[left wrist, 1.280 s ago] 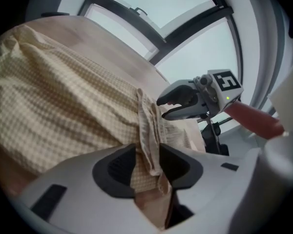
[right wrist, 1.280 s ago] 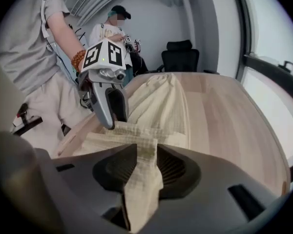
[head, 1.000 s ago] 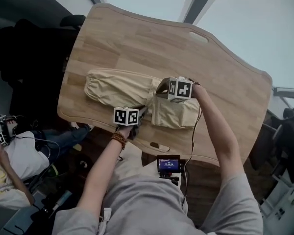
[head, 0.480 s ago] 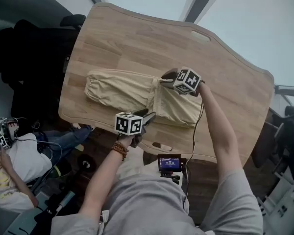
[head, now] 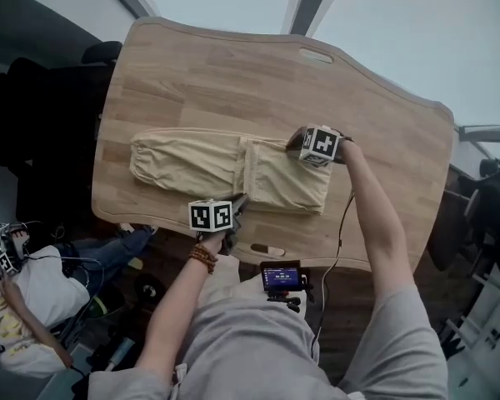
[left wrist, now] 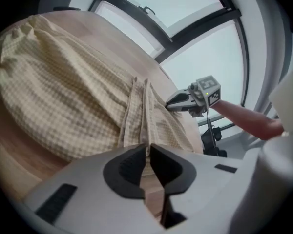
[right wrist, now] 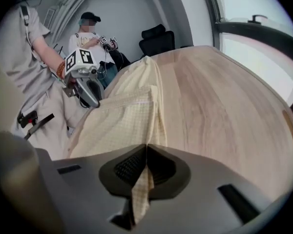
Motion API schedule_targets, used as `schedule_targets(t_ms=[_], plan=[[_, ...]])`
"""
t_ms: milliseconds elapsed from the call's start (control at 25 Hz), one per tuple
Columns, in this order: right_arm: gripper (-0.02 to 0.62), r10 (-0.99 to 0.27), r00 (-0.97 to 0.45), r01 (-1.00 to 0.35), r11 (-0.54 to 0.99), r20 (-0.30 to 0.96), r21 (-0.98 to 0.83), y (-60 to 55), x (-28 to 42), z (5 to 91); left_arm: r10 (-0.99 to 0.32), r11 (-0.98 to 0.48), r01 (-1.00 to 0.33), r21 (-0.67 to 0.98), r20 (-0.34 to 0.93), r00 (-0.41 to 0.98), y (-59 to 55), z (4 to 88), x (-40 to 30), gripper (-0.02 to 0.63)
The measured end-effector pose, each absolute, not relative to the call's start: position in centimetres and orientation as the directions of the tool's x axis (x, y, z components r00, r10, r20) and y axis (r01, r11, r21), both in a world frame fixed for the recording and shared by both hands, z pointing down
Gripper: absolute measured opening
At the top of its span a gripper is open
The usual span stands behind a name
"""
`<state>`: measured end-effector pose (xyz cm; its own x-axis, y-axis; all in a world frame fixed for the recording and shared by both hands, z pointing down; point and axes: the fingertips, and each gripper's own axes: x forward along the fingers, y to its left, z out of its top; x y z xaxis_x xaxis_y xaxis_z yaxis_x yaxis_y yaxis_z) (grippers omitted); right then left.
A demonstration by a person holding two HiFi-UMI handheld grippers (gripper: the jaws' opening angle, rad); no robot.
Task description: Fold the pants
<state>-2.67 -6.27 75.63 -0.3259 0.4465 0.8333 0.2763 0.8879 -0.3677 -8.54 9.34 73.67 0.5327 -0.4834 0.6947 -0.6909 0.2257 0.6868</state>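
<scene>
Beige checked pants [head: 200, 161] lie folded in a long strip across the wooden table [head: 233, 65]; a fold line crosses them near the middle. My left gripper [head: 237, 204] sits at the strip's near edge. Its jaws have just been closing, and in the left gripper view it [left wrist: 148, 147] is shut on the fold's edge [left wrist: 139, 106]. My right gripper [head: 292, 144] is at the far edge, opposite. Its jaws have also just been closing. In the right gripper view it [right wrist: 145, 147] pinches a strip of the cloth [right wrist: 122, 116], which hangs down between the pads.
A seated person [head: 21, 294] holding marker cubes is on the floor side at the lower left, beside a black chair [head: 33, 98]. A small screen [head: 282, 277] hangs at my waist. A slot [head: 315, 55] is cut in the table's far edge and another [head: 265, 249] in the near edge.
The right half of the pants, bunched up a second ago, now lies spread flatter. My right gripper has shifted right along the far edge and lower. The left gripper has drawn back to the near edge.
</scene>
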Motion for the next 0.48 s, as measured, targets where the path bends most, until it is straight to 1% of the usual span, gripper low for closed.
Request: schedule_targets(t_ms=[120, 200, 240, 280, 360, 400, 480], plan=[[0.009, 0.416, -0.396, 0.209, 0.909, 0.819, -0.36, -7.5, -3.2, 75.3, -0.467, 0.205, -0.705, 0.679, 0.701, 0.539, 9.9, 73.7, -9.4, 0.032], [0.011, 0.351, -0.46, 0.154, 0.936, 0.816, -0.316, -9.0, -3.6, 74.8, -0.437, 0.188, -0.722, 0.666, 0.715, 0.546, 10.5, 74.4, -9.8, 0.034], [0.034, 0.308, -0.476, 0.137, 0.951, 0.824, -0.276, -9.6, -3.7, 74.7, -0.425, 0.182, -0.723, 0.666, 0.717, 0.553, 10.7, 74.6, -10.0, 0.038], [0.09, 0.265, -0.493, 0.12, 0.964, 0.829, -0.237, -10.0, -3.6, 74.5, -0.42, 0.178, -0.724, 0.667, 0.717, 0.557, 10.7, 74.4, -10.3, 0.052], [0.095, 0.156, -0.581, 0.041, 0.986, 0.799, -0.163, -10.9, -3.5, 72.4, -0.454, 0.155, -0.747, 0.646, 0.718, 0.527, 10.1, 72.6, -11.6, 0.141], [0.095, 0.078, -0.647, -0.03, 0.991, 0.759, -0.128, -11.4, -3.2, 70.6, -0.486, 0.131, -0.774, 0.619, 0.721, 0.494, 9.3, 71.2, -12.5, 0.153], [0.093, -0.069, -0.738, -0.158, 0.985, 0.671, -0.072, -11.6, -1.8, 67.5, -0.538, 0.045, -0.839, 0.542, 0.721, 0.437, 7.0, 68.6, -13.6, 0.152]])
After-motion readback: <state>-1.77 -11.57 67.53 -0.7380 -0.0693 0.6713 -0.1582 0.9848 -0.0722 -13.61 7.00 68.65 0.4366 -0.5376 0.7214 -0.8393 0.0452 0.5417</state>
